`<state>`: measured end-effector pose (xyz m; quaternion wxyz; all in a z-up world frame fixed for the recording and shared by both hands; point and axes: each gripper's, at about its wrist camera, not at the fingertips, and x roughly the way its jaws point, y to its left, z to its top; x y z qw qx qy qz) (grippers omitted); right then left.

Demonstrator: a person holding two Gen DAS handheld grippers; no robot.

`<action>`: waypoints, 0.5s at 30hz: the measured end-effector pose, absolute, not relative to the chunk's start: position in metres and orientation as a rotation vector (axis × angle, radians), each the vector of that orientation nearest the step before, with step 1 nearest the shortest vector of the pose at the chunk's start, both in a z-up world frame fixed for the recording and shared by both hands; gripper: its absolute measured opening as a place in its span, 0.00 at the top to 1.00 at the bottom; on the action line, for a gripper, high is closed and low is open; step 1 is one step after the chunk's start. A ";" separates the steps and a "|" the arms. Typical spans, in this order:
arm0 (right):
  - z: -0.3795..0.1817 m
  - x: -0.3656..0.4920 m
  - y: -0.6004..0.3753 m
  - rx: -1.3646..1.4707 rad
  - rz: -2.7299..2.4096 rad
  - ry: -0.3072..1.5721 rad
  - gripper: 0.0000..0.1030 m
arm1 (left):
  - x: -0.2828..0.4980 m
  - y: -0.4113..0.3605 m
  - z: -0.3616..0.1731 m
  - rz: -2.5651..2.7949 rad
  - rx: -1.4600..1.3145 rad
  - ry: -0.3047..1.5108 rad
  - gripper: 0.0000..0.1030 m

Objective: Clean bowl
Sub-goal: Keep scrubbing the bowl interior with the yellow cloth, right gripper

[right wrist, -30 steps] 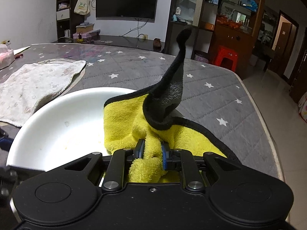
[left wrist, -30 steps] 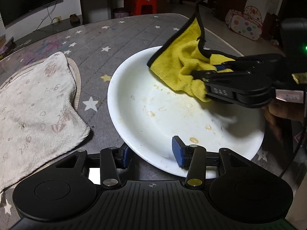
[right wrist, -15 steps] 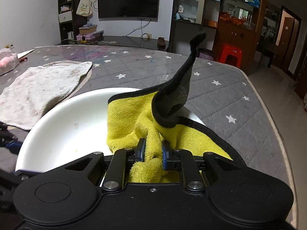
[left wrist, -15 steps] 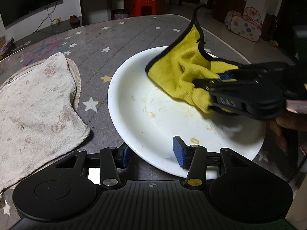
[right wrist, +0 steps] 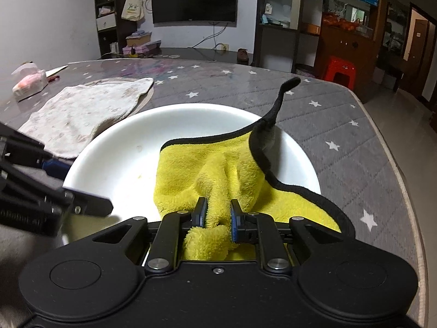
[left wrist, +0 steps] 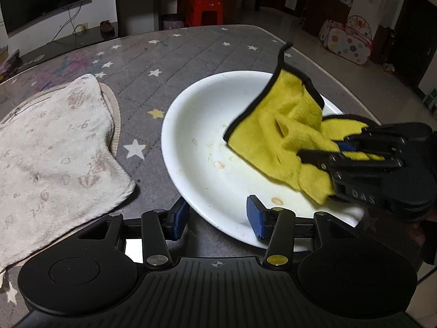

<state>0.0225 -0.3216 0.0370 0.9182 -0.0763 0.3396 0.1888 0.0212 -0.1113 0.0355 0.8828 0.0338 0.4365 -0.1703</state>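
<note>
A wide white bowl with brownish food spots sits on the grey star-patterned table; it also shows in the right wrist view. My left gripper holds the bowl's near rim between its blue pads, one pad outside and the other inside. My right gripper is shut on a yellow cloth with black trim and presses it into the bowl's right side. In the left wrist view the cloth lies over the bowl's right half, with the right gripper behind it.
A pale patterned towel lies on the table left of the bowl and also shows in the right wrist view. A tissue pack sits at the far left. The table's edge runs close on the right.
My right gripper has dragged the yellow cloth across the bowl, towards its near right side. My left gripper has kept its place on the rim.
</note>
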 end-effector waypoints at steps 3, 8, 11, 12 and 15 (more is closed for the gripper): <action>0.039 0.017 -0.320 -0.162 0.411 0.709 0.82 | 0.022 -0.108 0.036 -0.358 0.062 0.909 0.53; 0.040 0.016 -0.315 -0.165 0.434 0.715 0.82 | 0.022 -0.109 0.035 -0.364 0.063 0.909 0.53; 0.040 0.021 -0.311 -0.159 0.447 0.712 0.82 | 0.022 -0.111 0.033 -0.372 0.051 0.917 0.53; 0.040 0.023 -0.310 -0.157 0.451 0.711 0.82 | 0.022 -0.111 0.032 -0.373 0.049 0.918 0.53; 0.039 0.029 -0.306 -0.151 0.465 0.709 0.82 | 0.022 -0.112 0.031 -0.375 0.046 0.919 0.52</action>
